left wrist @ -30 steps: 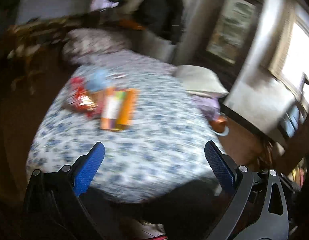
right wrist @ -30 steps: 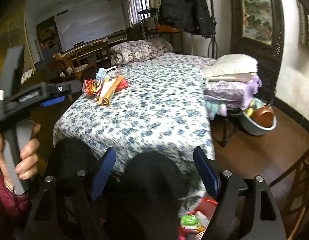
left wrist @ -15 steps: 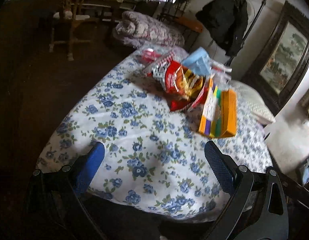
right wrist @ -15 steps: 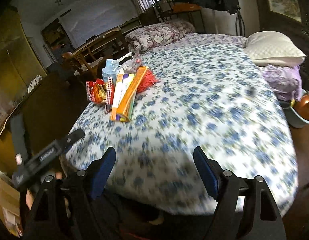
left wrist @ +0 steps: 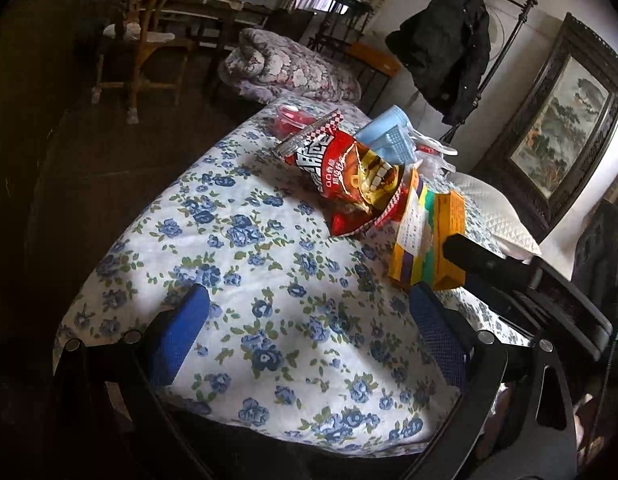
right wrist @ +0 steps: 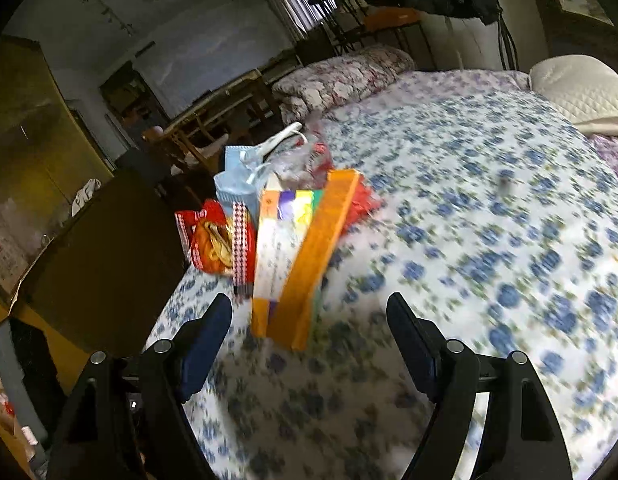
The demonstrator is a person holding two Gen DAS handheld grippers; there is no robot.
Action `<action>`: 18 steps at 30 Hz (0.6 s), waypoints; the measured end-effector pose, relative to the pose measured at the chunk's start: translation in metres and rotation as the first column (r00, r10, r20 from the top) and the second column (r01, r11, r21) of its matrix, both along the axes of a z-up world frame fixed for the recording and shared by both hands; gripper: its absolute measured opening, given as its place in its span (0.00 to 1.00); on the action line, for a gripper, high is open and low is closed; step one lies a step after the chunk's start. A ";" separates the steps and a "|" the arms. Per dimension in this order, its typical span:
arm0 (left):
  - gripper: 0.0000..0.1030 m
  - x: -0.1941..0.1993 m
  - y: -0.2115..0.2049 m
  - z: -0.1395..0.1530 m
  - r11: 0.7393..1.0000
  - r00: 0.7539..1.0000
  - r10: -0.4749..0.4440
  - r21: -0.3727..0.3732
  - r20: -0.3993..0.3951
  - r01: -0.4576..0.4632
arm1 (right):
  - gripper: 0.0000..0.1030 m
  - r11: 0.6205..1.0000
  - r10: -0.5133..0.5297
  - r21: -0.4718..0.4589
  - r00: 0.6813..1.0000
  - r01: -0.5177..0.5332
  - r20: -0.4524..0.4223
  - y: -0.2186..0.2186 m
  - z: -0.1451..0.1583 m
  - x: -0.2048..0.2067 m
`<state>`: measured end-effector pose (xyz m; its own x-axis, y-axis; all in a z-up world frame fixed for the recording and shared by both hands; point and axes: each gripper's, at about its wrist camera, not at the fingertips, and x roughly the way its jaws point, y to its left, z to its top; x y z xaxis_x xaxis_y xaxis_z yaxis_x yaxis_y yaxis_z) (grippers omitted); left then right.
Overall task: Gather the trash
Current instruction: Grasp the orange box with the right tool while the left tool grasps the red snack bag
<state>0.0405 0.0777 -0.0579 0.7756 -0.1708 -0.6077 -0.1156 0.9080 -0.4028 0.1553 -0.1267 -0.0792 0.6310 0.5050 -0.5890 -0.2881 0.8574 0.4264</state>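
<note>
The right gripper (right wrist: 309,340) hangs over the near part of a bed with a blue-flowered sheet (right wrist: 489,248), its jaws wide apart with nothing between them. Just beyond the fingers lies a long orange box (right wrist: 305,256), one end pointing toward the gripper. To its left, touching it, sits a red snack bag (right wrist: 213,240). Behind these stands a pale blue bag (right wrist: 237,184) with white handles. A floral quilt roll (right wrist: 341,76) lies at the far end, a white pillow (right wrist: 581,88) far right.
</note>
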 end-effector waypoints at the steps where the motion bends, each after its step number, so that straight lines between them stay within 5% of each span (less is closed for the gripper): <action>1: 0.93 0.002 0.000 0.000 1.000 1.000 0.002 0.003 -0.001 -0.002 | 0.76 1.000 0.000 0.002 1.000 0.000 0.005 0.001 -0.004 0.003; 2: 0.93 0.005 -0.001 0.000 1.000 1.000 0.005 0.005 -0.001 -0.005 | 0.65 1.000 0.006 0.003 1.000 -0.006 0.018 0.001 -0.009 0.003; 3: 0.93 0.007 -0.001 0.001 1.000 1.000 0.007 0.005 -0.001 -0.007 | 0.28 1.000 0.021 0.023 1.000 -0.021 0.016 -0.001 -0.011 0.005; 4: 0.93 0.011 -0.002 0.002 1.000 1.000 0.006 0.005 0.000 -0.006 | 0.19 0.999 0.019 0.051 1.000 -0.020 0.016 -0.006 -0.013 0.005; 9: 0.93 0.027 -0.012 0.008 0.999 1.000 0.009 0.053 0.016 -0.010 | 0.18 0.990 -0.116 0.085 0.989 0.109 0.094 -0.048 -0.007 -0.010; 18: 0.93 0.068 -0.030 0.016 0.988 0.998 0.056 0.143 0.016 -0.058 | 0.21 0.977 -0.127 0.173 0.992 0.125 -0.001 -0.074 -0.025 -0.002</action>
<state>0.1082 0.0476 -0.0423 0.7892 -0.0380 -0.6130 -0.1646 0.9485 -0.2707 0.1534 -0.2005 -0.1045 0.7013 0.5143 -0.4936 -0.1872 0.8010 0.5686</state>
